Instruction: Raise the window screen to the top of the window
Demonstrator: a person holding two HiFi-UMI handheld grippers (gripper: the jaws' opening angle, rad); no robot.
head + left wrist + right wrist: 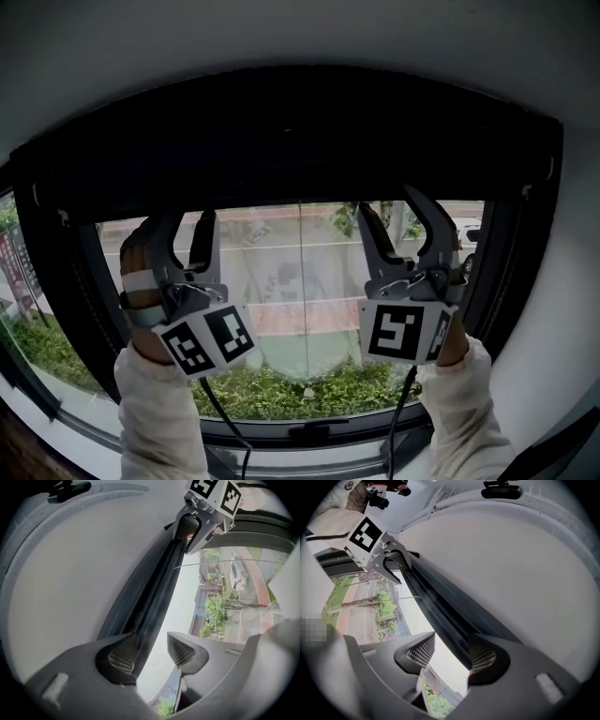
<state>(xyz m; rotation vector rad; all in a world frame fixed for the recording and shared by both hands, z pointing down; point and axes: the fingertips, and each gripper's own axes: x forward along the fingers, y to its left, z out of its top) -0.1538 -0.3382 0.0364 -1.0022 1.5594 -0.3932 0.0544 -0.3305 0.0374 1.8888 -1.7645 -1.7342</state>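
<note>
The dark window screen (300, 141) is gathered high up, and its bottom bar (300, 192) runs across the top of the window. Both grippers are raised to that bar. My left gripper (180, 230) is open. In the left gripper view the bar (154, 597) runs between the jaws against the left pad (121, 658), with daylight before the right pad (180, 649). My right gripper (401, 216) is also open. Its view shows the bar (440, 606) lying along the right pad (482, 656), with a gap to the left pad (421, 651).
The black window frame (47, 309) surrounds the glass, with a handle (314, 433) on the lower rail. A white wall (300, 37) curves above. Outside are green shrubs (281, 389), a street and a parked car (238, 573). Cables hang from both grippers.
</note>
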